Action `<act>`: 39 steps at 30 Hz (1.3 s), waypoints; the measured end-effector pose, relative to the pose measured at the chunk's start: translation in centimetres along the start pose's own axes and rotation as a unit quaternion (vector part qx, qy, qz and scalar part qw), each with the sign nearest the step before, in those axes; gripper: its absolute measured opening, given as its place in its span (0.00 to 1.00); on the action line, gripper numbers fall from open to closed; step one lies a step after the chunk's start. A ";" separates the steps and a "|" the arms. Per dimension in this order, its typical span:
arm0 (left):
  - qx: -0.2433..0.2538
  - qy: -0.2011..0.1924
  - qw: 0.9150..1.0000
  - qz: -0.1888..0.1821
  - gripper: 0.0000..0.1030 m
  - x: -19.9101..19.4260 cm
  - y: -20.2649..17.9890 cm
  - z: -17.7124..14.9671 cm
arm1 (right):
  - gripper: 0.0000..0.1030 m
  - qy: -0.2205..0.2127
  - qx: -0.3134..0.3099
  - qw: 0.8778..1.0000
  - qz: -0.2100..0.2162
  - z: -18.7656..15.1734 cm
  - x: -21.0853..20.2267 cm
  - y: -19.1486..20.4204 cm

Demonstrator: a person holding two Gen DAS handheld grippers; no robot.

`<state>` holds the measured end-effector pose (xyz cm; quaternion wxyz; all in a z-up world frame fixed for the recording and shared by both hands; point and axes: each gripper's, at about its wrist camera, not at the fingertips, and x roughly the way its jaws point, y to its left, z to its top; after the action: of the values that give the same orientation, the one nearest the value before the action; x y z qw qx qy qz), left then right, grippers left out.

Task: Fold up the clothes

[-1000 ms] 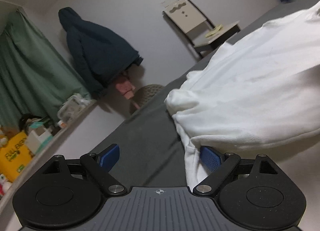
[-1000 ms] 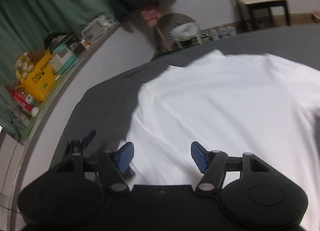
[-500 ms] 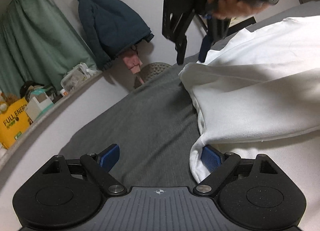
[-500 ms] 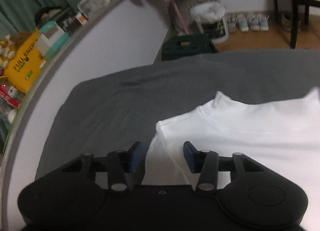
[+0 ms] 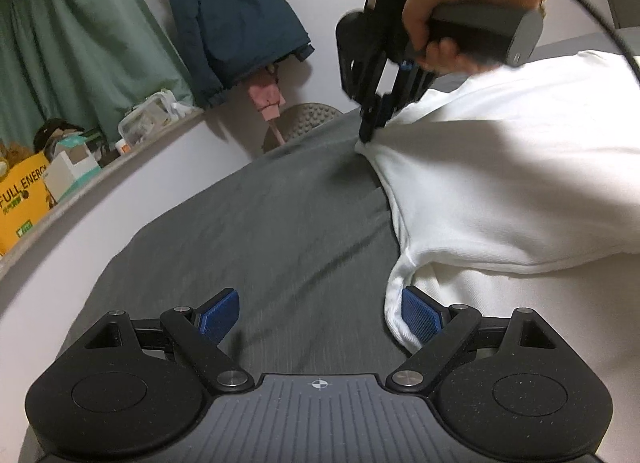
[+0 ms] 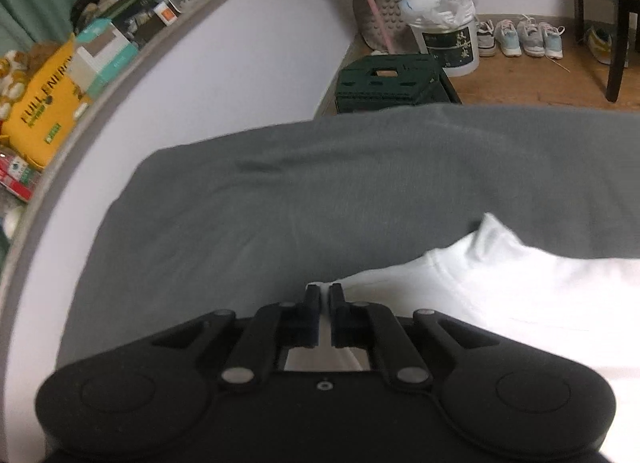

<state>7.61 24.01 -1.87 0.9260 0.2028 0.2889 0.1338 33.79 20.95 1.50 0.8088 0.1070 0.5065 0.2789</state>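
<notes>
**Right tongs pinched on garment corner; left tongs wide and unloaded**

I find the white garment (image 5: 500, 167) spread over the grey bed cover (image 5: 280, 223), filling the area from 1 to 4 o'clock in the left wrist view. It looks like a knit top, with a ribbed edge showing near my left tongs; I cannot tell which end is the hem.

Right tongs (image 6: 325, 295): jaws brought fully together, with a thin fold of white cloth caught between the tips. In the left wrist view the same tongs (image 5: 370, 131) come down at 12 o'clock onto the garment's far corner, carried by a person's hand (image 5: 444, 43).

Left tongs (image 5: 320, 313): jaws standing wide, holding nothing. The right-hand pad (image 5: 420, 317) lies just beside, perhaps touching, the near ribbed edge; the other pad sits over bare bed cover.

Handling assessment: I judge the cloth light, soft and limp. It will sag and crease between any two held points and drag on the cover, not slide as a sheet. A single pinch will not carry an edge straight.

Recommended hold: the near corner at the ribbed edge, where the seam gives thicker purchase, matching the far corner already pinched. I would take enough cloth into the jaws that it cannot slip out.
</notes>
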 end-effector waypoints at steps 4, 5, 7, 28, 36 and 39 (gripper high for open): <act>0.002 0.005 1.000 -0.002 0.88 -0.3 0.1 0.0 | 0.05 -0.012 0.024 1.000 0.004 -0.6 0.8 -0.4; 0.003 0.008 1.000 -0.002 0.89 -0.4 0.3 0.1 | 0.06 -0.013 0.036 0.999 0.007 -0.6 0.6 -0.7; 0.004 0.013 1.000 -0.005 0.92 -0.7 0.7 0.3 | 0.17 -0.021 0.038 0.999 0.003 -0.5 -0.5 -0.7; -0.092 0.000 0.993 -0.069 1.00 -4.1 2.1 1.5 | 0.50 -0.111 -0.118 0.980 -0.116 -28.1 -19.3 -2.6; -0.115 -0.035 0.983 -0.141 1.00 -6.8 0.0 1.7 | 0.61 -0.119 -0.032 0.986 -0.115 -32.8 -28.5 -10.1; -0.096 -0.046 0.985 -0.138 1.00 -7.3 -1.2 1.4 | 0.61 -0.180 0.077 0.972 -0.131 -31.8 -33.7 -16.2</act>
<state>2.74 19.89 2.18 0.9630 0.0775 0.2572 0.0224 0.25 -14.74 4.99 0.9055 0.1496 0.3824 0.1071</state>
